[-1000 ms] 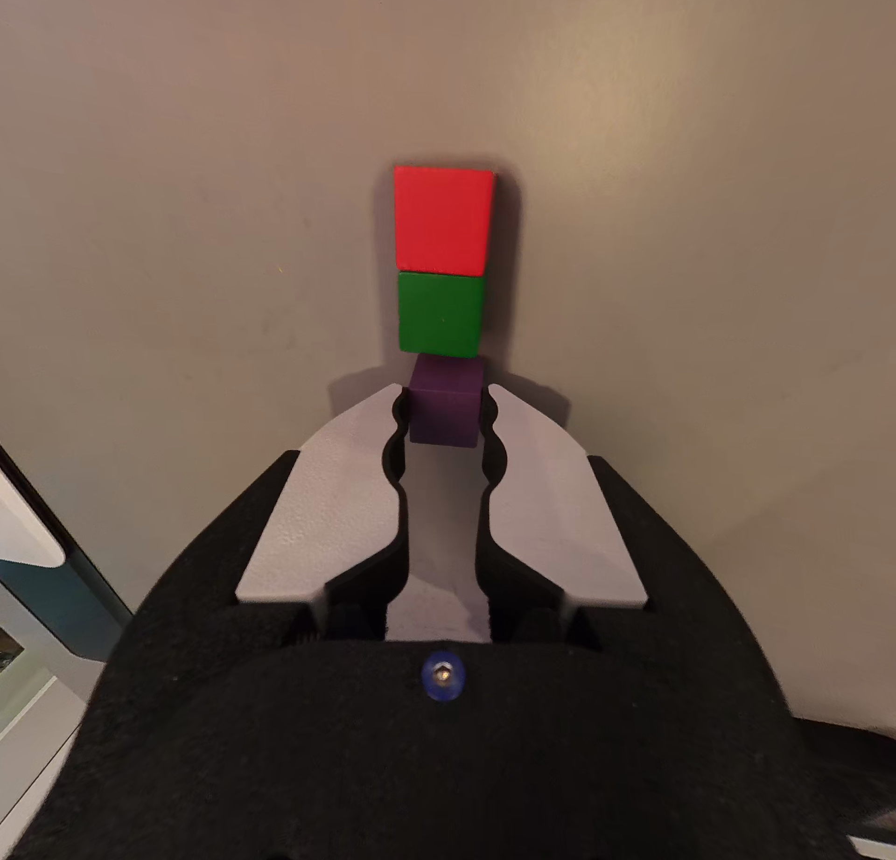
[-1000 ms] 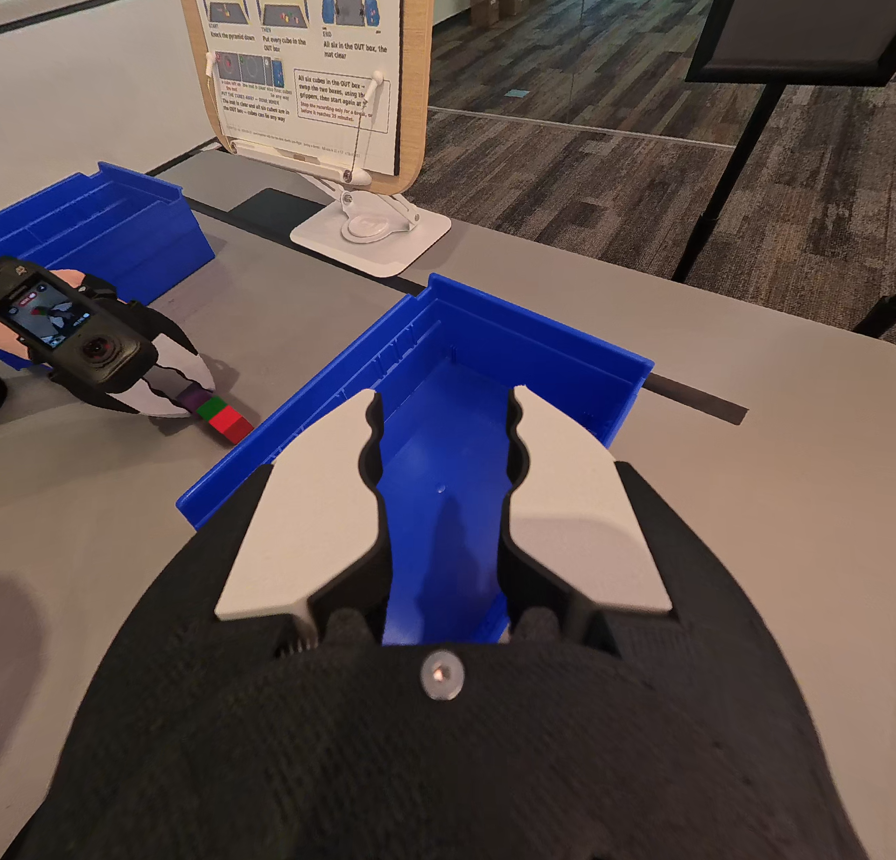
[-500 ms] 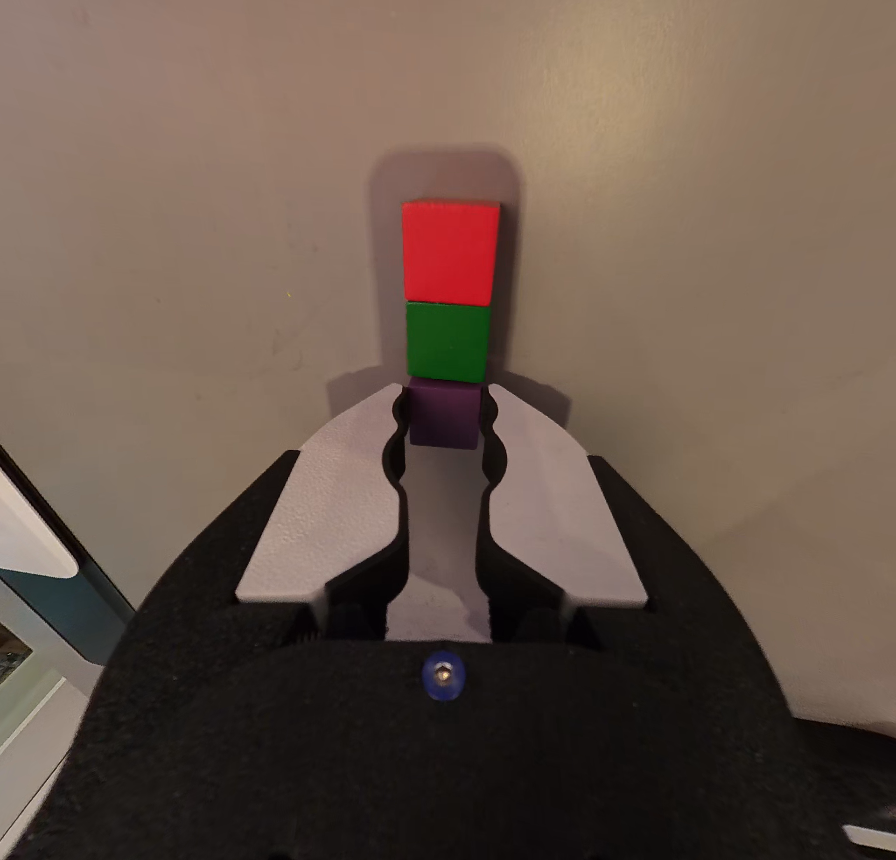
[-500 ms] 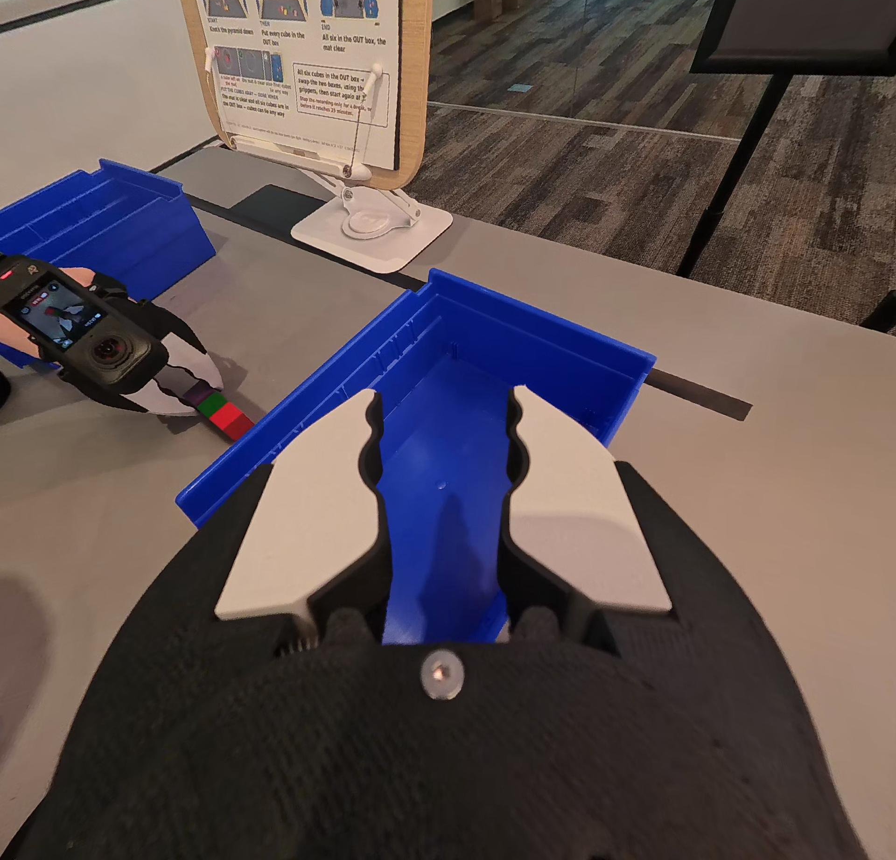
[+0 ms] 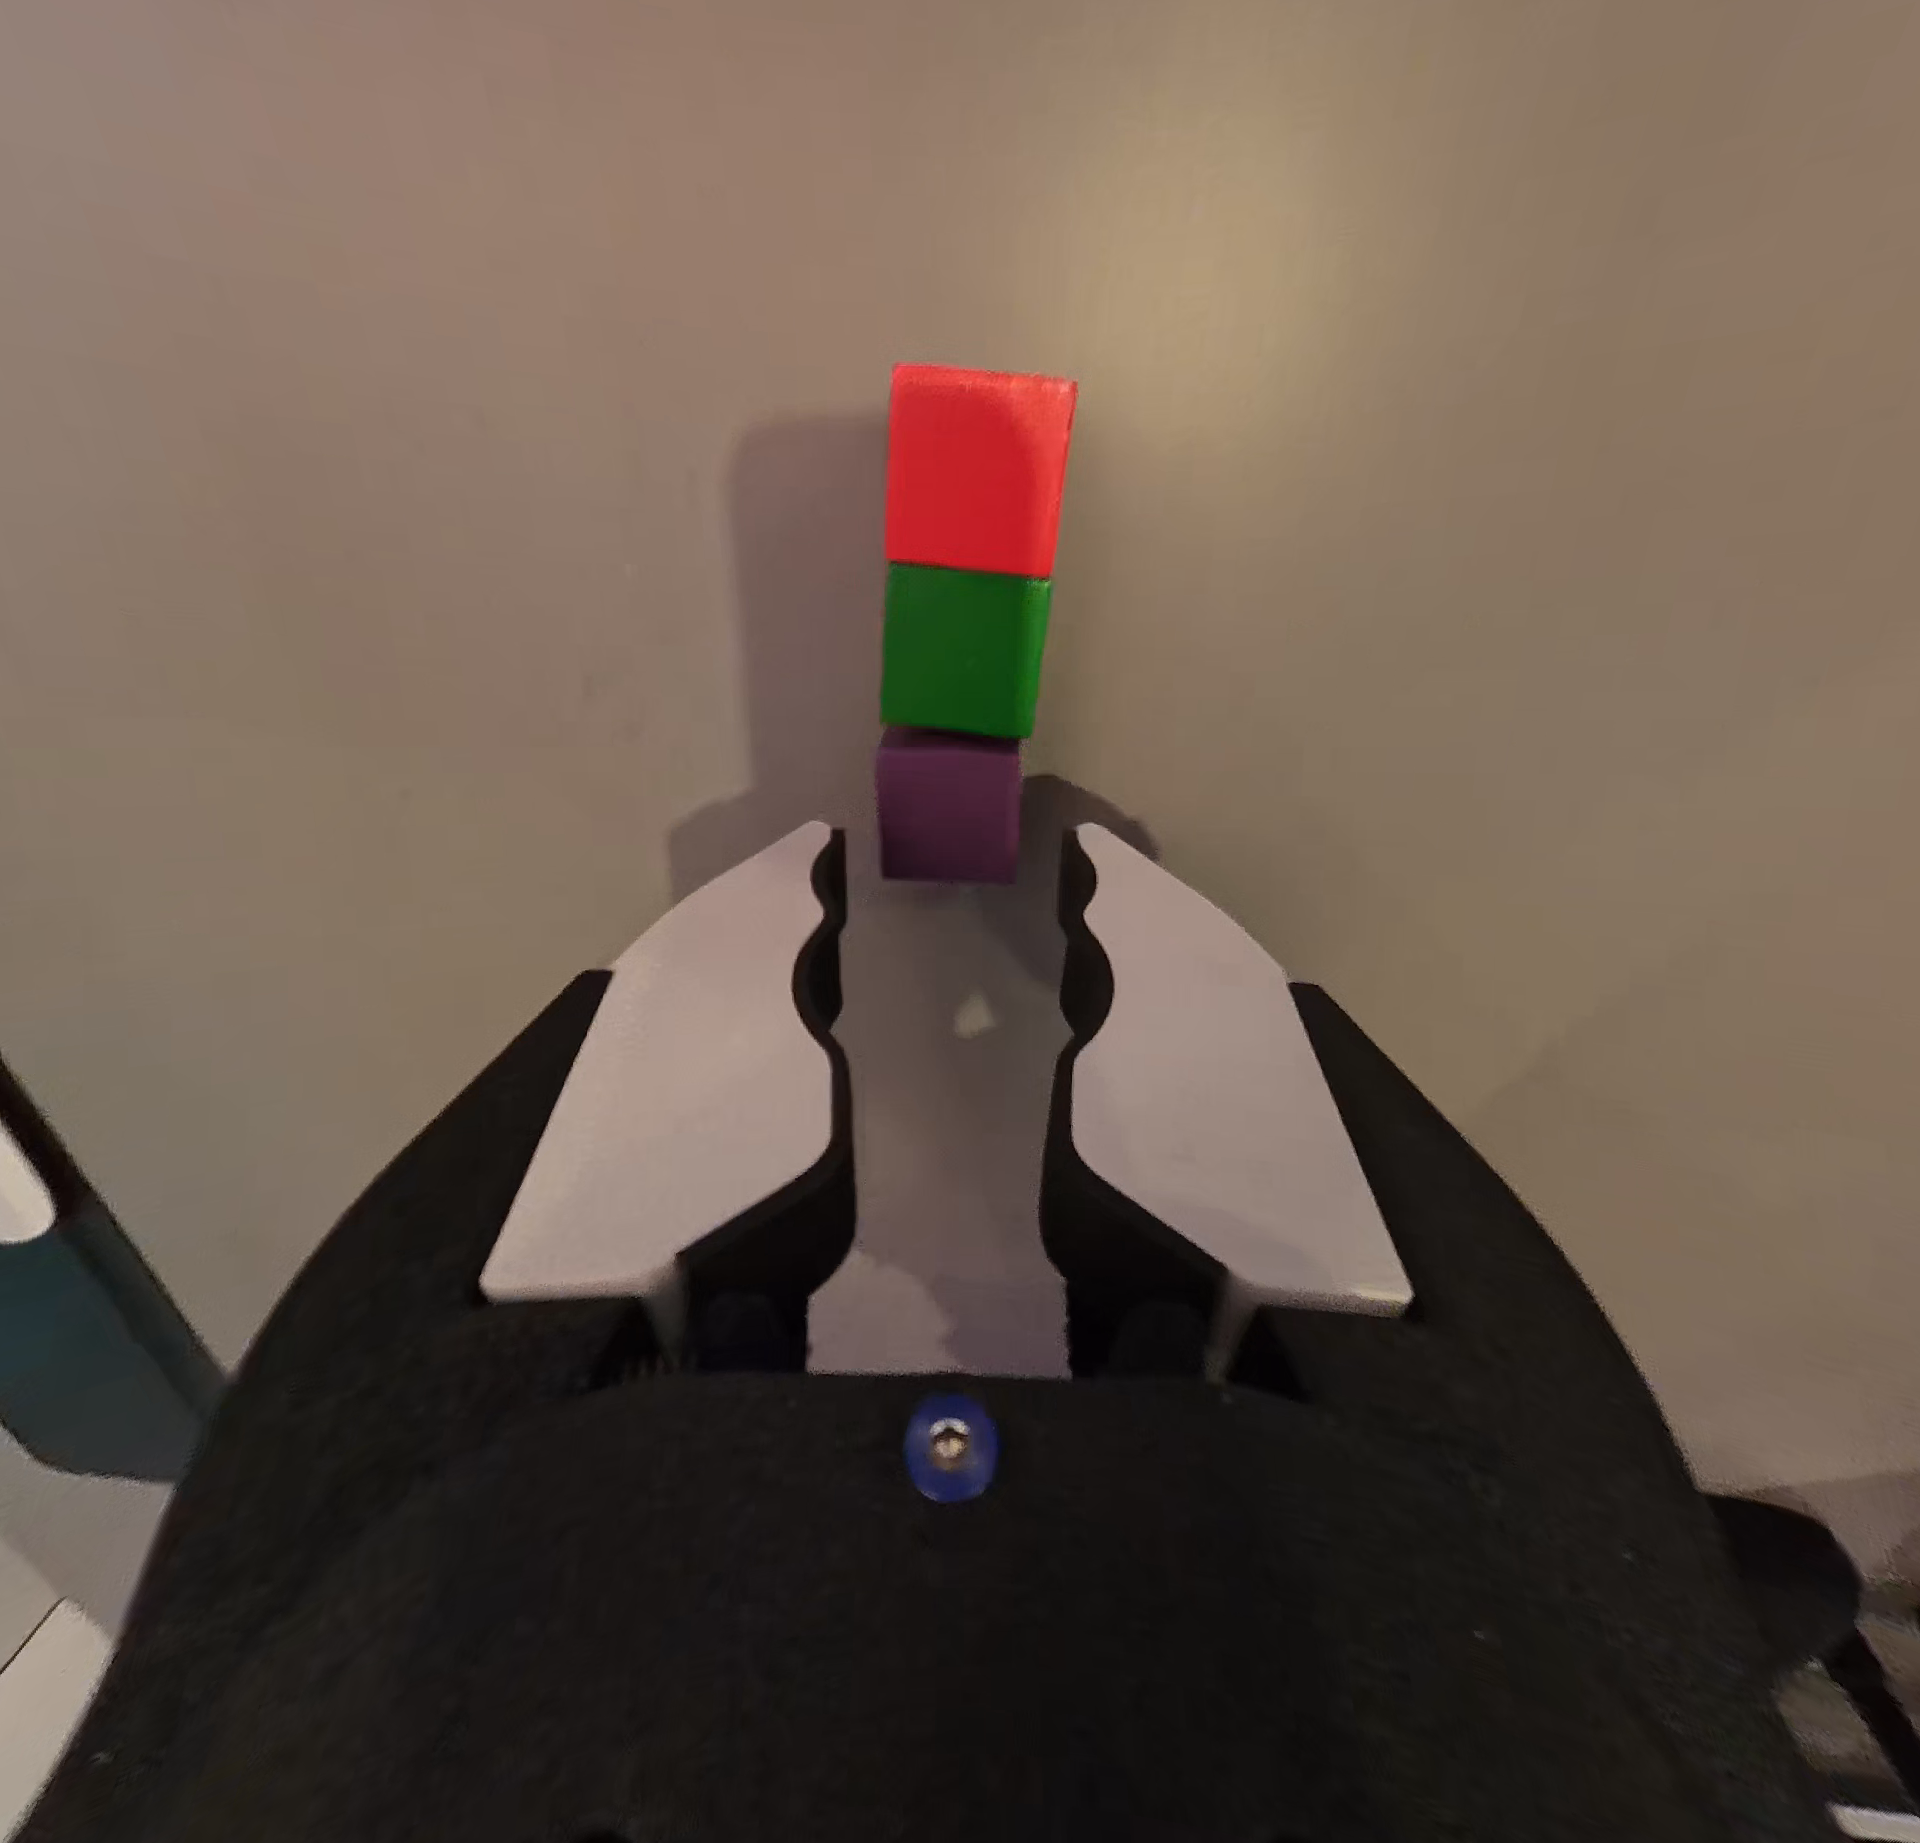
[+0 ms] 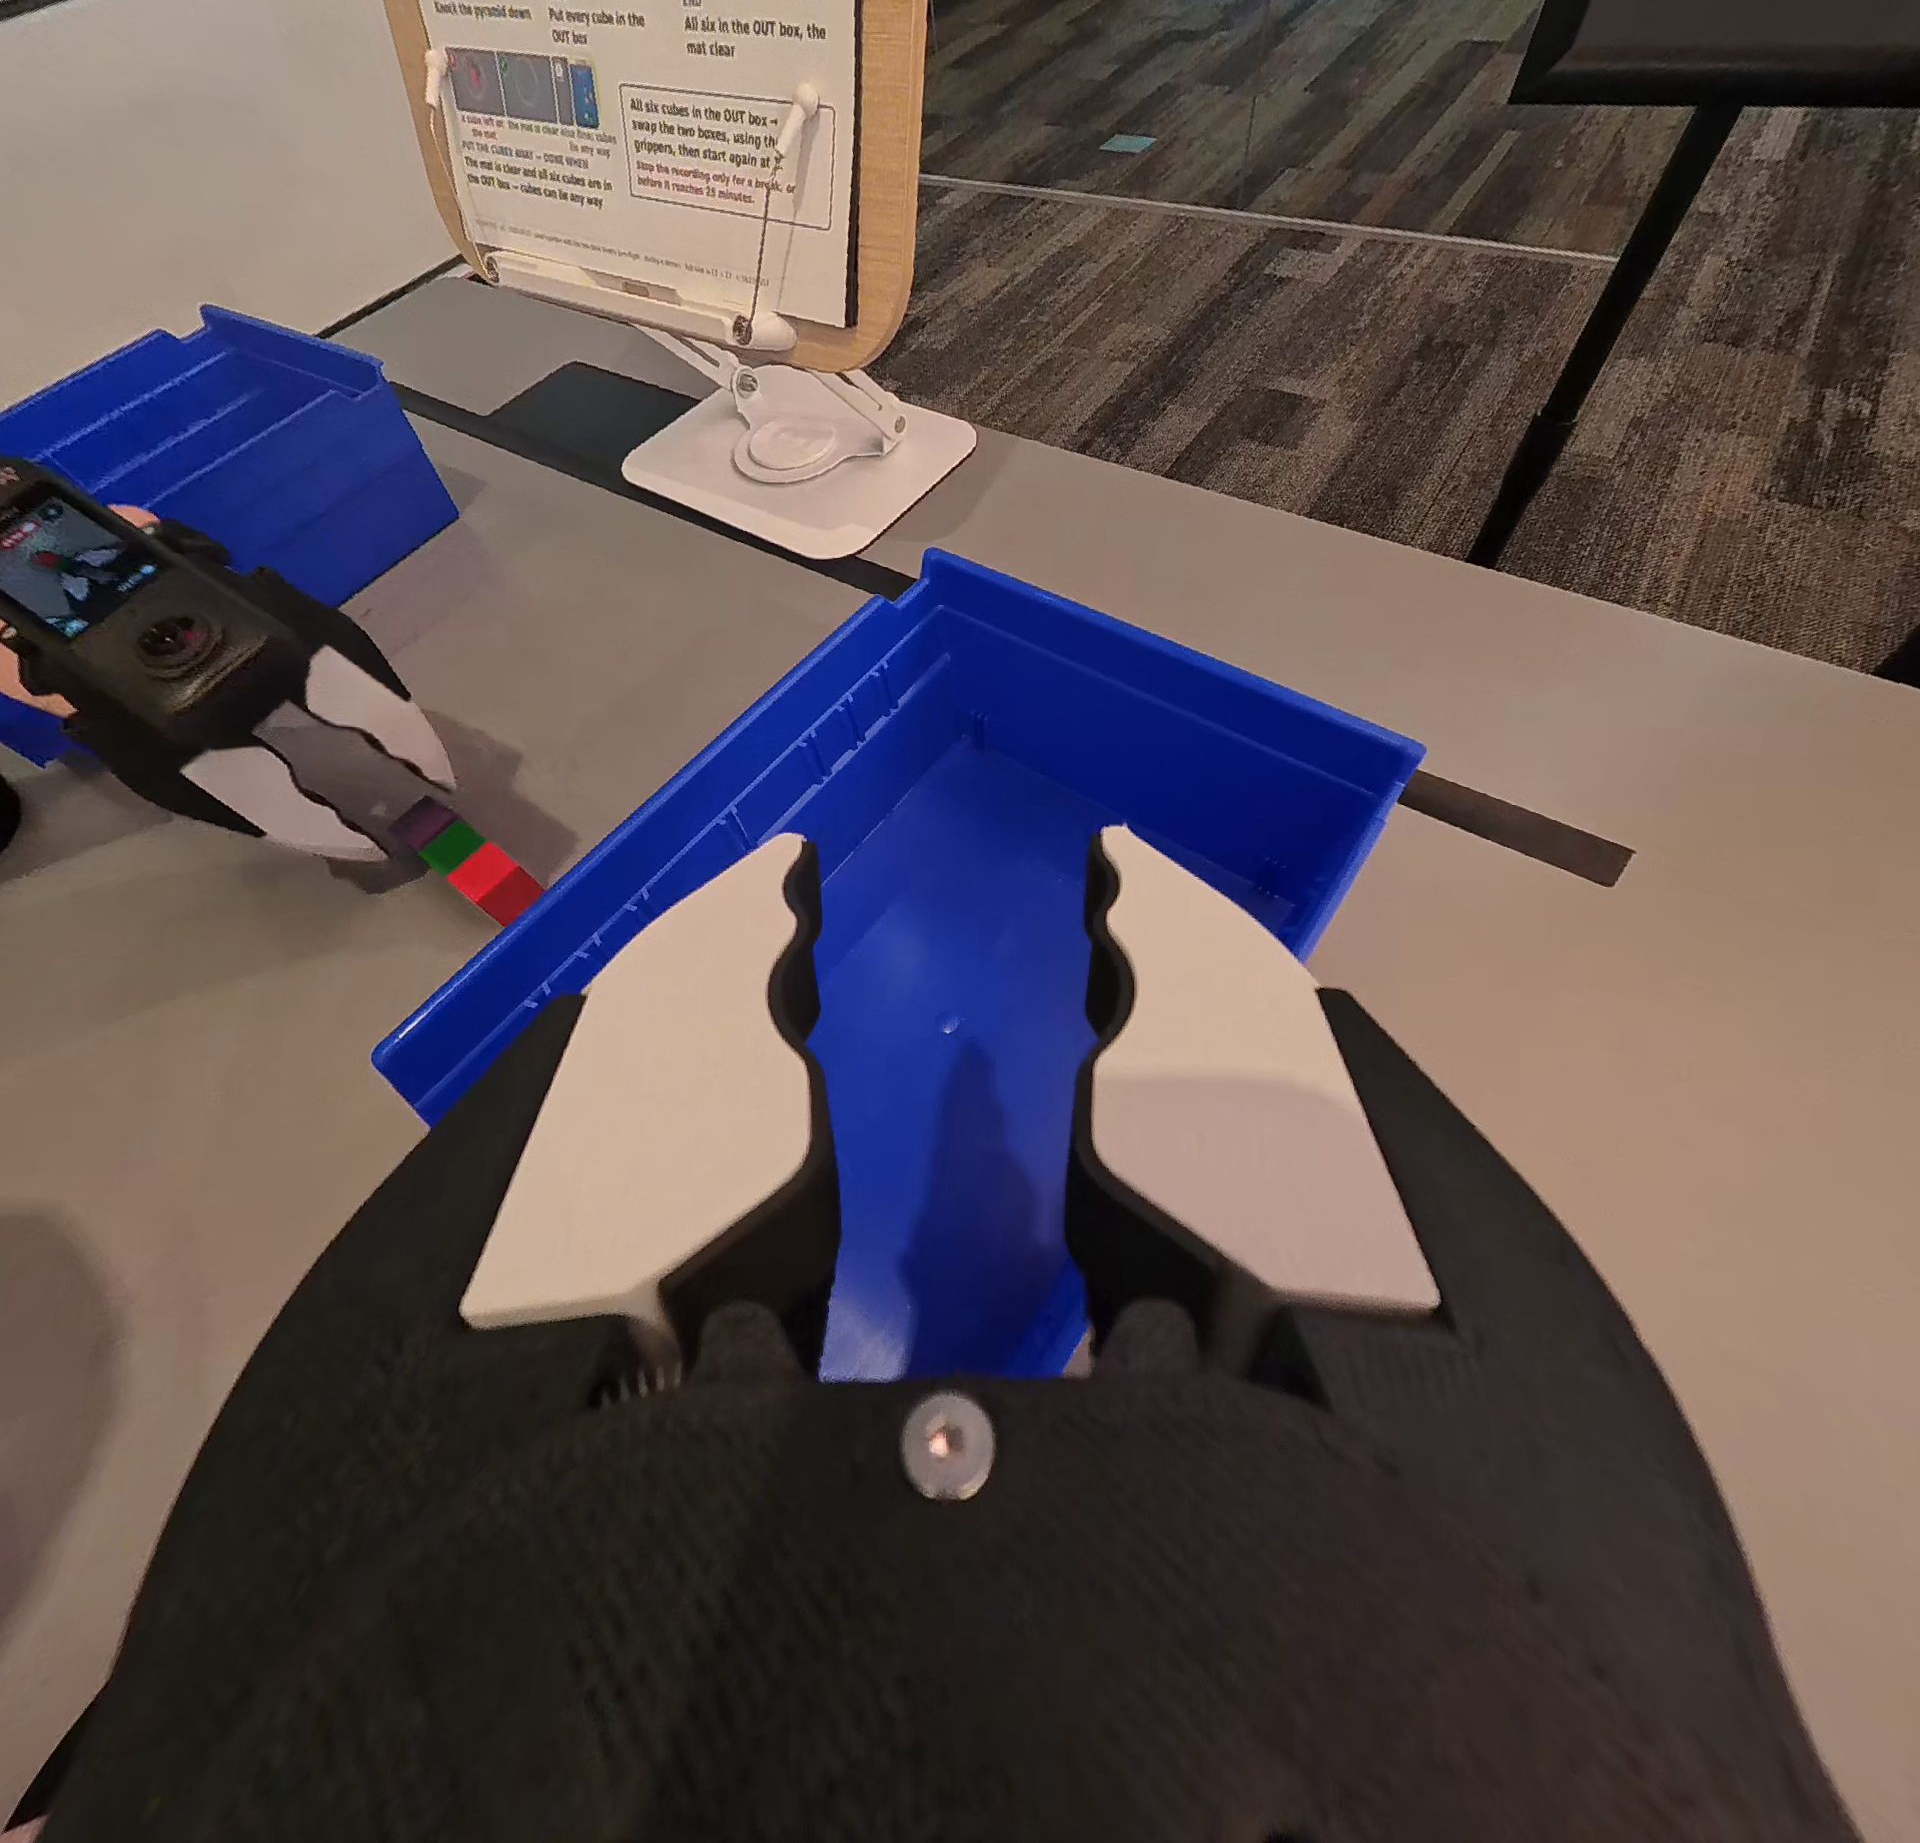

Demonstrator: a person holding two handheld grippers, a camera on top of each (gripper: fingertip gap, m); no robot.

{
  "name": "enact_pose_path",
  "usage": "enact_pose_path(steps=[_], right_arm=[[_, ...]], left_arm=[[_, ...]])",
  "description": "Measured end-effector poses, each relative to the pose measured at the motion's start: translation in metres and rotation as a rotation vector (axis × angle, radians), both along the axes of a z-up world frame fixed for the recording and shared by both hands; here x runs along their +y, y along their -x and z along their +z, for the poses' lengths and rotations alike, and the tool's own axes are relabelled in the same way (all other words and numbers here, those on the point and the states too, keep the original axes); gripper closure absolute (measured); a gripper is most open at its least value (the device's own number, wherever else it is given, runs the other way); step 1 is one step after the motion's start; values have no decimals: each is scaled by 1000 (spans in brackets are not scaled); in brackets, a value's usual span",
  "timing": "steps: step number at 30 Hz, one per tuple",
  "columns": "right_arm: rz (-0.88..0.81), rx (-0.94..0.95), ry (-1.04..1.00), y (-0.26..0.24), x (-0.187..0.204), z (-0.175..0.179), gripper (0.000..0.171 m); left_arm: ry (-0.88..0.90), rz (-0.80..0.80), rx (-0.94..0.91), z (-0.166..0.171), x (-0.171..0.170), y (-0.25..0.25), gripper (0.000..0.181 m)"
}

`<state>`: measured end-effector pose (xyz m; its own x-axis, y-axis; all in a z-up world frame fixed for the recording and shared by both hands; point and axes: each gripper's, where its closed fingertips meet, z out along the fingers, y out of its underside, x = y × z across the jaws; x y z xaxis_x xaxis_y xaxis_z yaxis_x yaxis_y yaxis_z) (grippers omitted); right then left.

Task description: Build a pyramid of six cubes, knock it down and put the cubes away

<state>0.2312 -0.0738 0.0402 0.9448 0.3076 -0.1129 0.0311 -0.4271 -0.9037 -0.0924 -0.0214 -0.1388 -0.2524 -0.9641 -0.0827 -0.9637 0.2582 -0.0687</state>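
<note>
Three cubes lie in a touching row on the grey table: purple (image 5: 945, 817), green (image 5: 964, 655) and red (image 5: 977, 474). My left gripper (image 5: 956, 837) is open, its fingertips on either side of the purple cube's near end with a gap on each side. In the right wrist view the left gripper (image 6: 410, 817) is low over the table, with the purple (image 6: 421, 825), green (image 6: 452, 846) and red (image 6: 494, 874) cubes beside the blue bin. My right gripper (image 6: 951, 837) is open and empty above the blue bin (image 6: 1143, 671), which shows no cubes.
A second blue bin (image 6: 260, 422) stands at the far left of the table. An instruction board on a white stand (image 6: 800, 453) stands behind the bins. The table's far edge drops to a dark wood-pattern floor. A white and teal object (image 5: 62, 1326) shows at the left wrist view's lower left.
My left gripper has opened and let go of the purple cube, which now rests against the green one. The right gripper has barely moved.
</note>
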Motion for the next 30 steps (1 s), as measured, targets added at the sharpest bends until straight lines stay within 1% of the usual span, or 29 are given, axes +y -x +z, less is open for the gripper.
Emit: enact_pose_path(steps=[5,13,30], right_arm=[[-1,-1,2,0,0,0,121],[-4,-4,15,-1,0,-4,121],[-3,-4,23,-2,1,-6,121]], left_arm=[[-20,0,-14,-1,6,5,144],[-3,-14,-27,-5,1,0,147],[-27,-57,4,-11,2,0,154]])
